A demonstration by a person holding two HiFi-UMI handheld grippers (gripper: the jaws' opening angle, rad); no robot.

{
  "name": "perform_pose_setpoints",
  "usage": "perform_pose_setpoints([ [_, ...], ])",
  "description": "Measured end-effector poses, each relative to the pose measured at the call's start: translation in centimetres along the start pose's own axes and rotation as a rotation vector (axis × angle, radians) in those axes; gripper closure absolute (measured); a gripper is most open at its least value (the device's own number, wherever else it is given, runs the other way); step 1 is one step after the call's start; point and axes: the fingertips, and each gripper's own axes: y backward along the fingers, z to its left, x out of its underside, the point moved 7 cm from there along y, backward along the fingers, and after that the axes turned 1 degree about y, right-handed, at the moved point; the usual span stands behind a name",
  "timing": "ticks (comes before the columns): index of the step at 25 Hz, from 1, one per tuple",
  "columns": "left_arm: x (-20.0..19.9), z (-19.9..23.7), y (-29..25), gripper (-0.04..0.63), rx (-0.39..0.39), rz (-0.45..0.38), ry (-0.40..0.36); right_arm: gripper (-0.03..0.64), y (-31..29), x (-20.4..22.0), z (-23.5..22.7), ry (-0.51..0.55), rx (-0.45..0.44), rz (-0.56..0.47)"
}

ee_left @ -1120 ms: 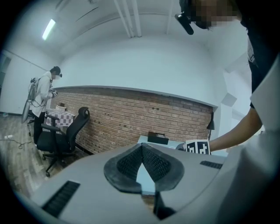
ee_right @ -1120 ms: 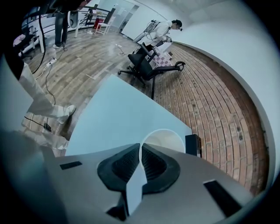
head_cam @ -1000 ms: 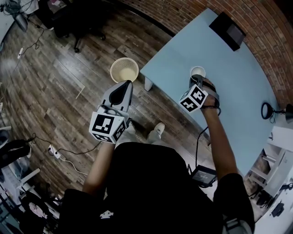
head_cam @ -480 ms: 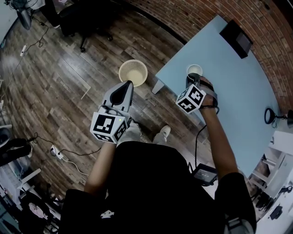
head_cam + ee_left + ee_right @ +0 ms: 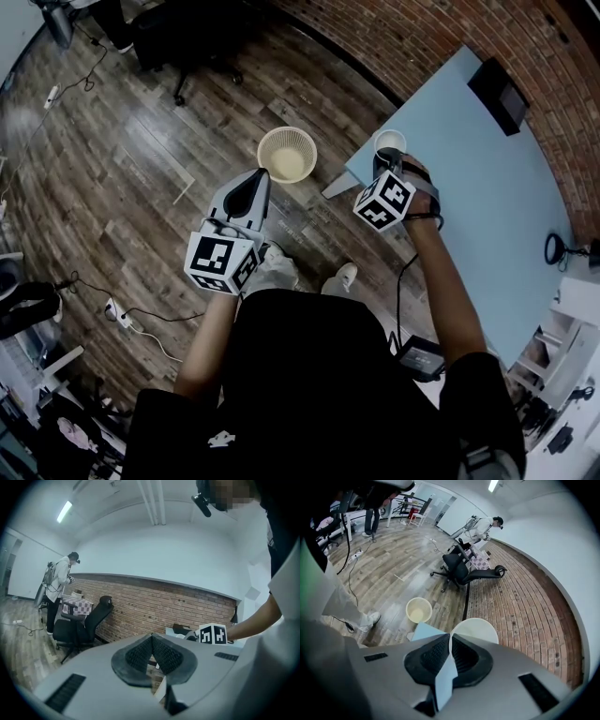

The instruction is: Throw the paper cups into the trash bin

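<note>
While L hand-held gripper [image 5: 152, 642] sits closed, empty, R hand-held gripper [image 5: 450, 640] pinches paper cup [image 5: 480, 629] rim.

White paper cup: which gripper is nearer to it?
Right. The right gripper is shut on the rim of the white paper cup; the left gripper is shut and empty, off to its left by the cream mesh bin.

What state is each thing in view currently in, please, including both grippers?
White paper cup: upright, mouth open, its wall pinched by the right gripper.
Right gripper: shut on the cup's wall.
Left gripper: shut, nothing between its jaws.
Pale round trash bin: upright on the wooden floor, open-topped.
Black office chair: upright, unoccupied.
</note>
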Motion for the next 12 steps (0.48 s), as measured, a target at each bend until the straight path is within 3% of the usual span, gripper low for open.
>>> perform_pose_setpoints([
  [12, 0.6, 4.7, 1.2, 0.592, 0.004, 0.016, 0.030, 0.600, -1.5, -6.8, 0.4, 0.046, 0.007, -0.022],
])
